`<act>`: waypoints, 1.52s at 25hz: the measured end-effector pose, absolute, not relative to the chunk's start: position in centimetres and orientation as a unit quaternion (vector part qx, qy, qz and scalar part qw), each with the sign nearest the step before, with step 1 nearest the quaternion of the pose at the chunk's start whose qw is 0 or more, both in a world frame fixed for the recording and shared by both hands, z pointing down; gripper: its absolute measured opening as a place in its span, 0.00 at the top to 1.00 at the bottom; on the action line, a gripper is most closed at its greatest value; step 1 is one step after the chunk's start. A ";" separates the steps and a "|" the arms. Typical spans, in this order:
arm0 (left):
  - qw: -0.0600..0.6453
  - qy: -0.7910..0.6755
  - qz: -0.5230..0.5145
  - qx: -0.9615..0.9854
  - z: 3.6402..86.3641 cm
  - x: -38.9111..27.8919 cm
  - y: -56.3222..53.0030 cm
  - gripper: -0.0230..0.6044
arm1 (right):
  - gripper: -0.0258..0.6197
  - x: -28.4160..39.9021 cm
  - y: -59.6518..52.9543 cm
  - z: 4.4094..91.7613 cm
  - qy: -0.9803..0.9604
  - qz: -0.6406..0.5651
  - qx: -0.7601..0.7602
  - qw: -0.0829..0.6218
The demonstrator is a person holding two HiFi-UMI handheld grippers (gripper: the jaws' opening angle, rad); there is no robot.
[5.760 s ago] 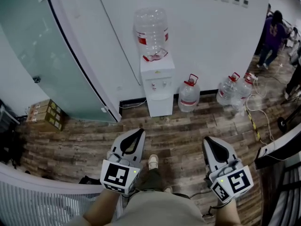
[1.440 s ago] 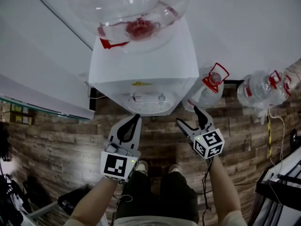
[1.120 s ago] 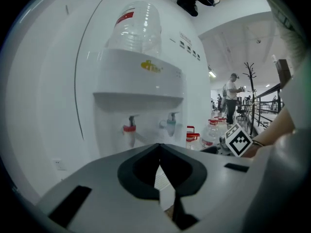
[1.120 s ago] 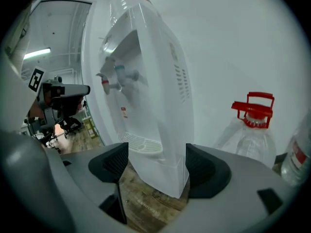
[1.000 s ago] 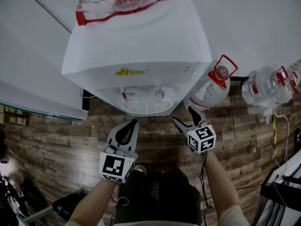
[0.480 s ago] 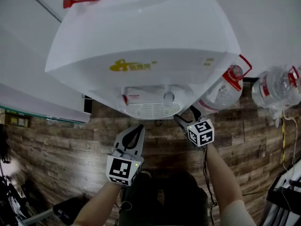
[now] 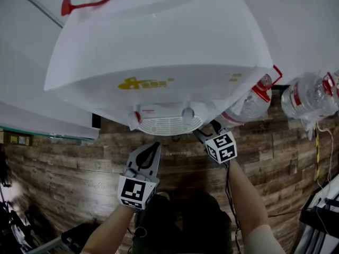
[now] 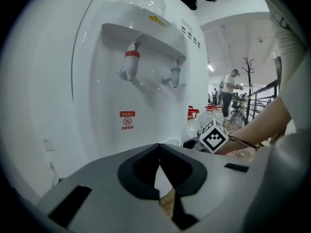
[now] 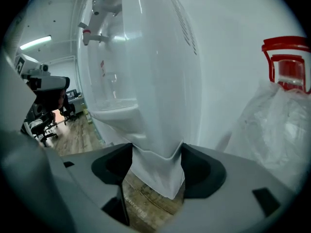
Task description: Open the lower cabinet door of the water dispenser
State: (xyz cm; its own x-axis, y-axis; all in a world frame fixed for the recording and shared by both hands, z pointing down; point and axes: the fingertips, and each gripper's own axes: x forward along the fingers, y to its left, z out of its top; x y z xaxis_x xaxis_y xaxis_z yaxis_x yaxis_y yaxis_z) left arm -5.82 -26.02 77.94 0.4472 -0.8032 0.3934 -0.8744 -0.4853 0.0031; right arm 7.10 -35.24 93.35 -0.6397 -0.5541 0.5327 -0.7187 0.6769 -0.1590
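White door [image 9: 156, 176] edge is pinched in right gripper [image 9: 156, 152], whose jaws have just been closing; left gripper [image 8: 159, 148] hangs empty, jaws together.

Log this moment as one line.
right gripper: jaws just been closing, pads on cabinet door edge | left gripper: shut, empty | water dispenser: door not yet open
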 end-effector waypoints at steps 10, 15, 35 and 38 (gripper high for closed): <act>0.117 -0.481 0.197 0.846 76.9 -6.3 -23.9 0.95 | 0.53 7.7 -33.4 93.2 -0.856 0.218 0.382 0.270; 0.134 -0.479 0.208 0.842 76.6 -6.9 -22.6 0.95 | 0.57 8.0 -30.9 93.5 -0.850 0.221 0.364 0.309; 0.176 -0.472 0.230 0.833 75.8 -9.1 -18.9 0.95 | 0.62 8.5 -26.0 94.1 -0.832 0.199 0.227 0.465; 0.183 -0.474 0.231 0.830 75.4 -9.3 -18.2 0.95 | 0.55 8.3 -24.4 94.5 -0.819 0.219 0.245 0.470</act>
State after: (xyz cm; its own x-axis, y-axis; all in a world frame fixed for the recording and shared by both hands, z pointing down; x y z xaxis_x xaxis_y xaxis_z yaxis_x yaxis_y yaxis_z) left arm -9.26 -18.24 75.37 0.4440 -0.7012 0.5578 -0.8710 -0.4839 0.0850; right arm 8.34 -24.37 94.47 -0.4381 -0.1960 0.8773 -0.6082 0.7832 -0.1287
